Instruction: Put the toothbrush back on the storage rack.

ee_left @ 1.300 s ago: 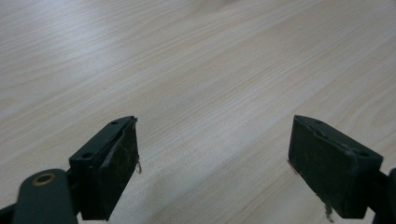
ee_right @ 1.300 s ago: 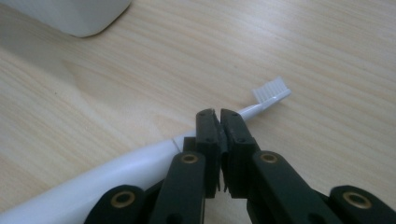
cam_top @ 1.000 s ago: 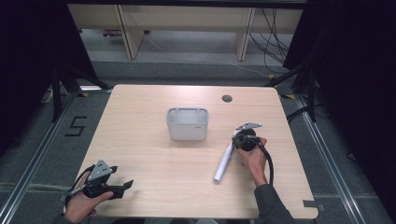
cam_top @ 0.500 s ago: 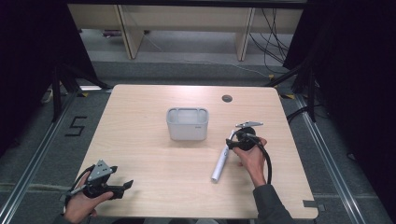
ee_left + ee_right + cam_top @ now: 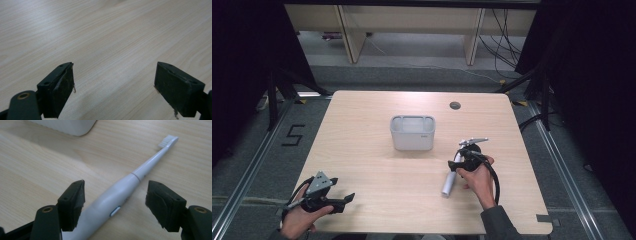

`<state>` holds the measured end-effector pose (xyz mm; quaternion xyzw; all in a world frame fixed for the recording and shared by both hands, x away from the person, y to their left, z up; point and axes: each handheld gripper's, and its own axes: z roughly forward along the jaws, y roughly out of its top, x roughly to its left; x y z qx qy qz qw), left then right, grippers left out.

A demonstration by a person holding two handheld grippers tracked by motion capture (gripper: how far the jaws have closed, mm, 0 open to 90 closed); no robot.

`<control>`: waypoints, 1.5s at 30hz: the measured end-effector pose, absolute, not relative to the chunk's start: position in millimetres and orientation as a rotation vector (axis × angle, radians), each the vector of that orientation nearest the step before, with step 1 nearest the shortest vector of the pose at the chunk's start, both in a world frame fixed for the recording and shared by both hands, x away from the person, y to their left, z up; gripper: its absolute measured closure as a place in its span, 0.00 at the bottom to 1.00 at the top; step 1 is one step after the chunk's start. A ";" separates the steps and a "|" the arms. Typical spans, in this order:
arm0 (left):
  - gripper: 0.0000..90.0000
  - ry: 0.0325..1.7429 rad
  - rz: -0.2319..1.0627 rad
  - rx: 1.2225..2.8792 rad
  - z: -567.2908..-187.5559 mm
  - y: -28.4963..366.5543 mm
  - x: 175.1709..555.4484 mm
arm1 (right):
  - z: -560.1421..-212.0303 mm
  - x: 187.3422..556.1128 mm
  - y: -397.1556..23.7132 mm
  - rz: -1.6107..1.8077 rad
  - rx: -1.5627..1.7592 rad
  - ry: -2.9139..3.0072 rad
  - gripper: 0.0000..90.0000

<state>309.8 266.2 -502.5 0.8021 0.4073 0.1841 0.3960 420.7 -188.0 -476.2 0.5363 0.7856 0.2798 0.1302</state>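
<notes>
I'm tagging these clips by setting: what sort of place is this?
Probably a lab or recording workspace, not a home: a bare light wooden table stands on a railed grey floor, black curtains flank it, and loose cables run past plain shelving behind.

A pale wood-grain counter (image 5: 362, 150) with rounded corners carries two things. A grey open-topped container (image 5: 412, 132) stands near its middle. A white electric toothbrush (image 5: 448, 182) lies flat to the container's right and nearer the person, well apart from it. A round cable hole (image 5: 455, 105) sits near the far edge.
</notes>
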 end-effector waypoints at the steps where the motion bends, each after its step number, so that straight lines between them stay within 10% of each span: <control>1: 0.17 1.034 0.471 2.032 -502.3 265.9 309.6 | -478.3 420.4 -189.7 0.816 1.521 2.304 0.35; 45: 0.17 1.014 0.450 2.056 -501.5 264.4 309.6 | -481.1 437.0 -194.1 0.514 1.516 2.508 0.66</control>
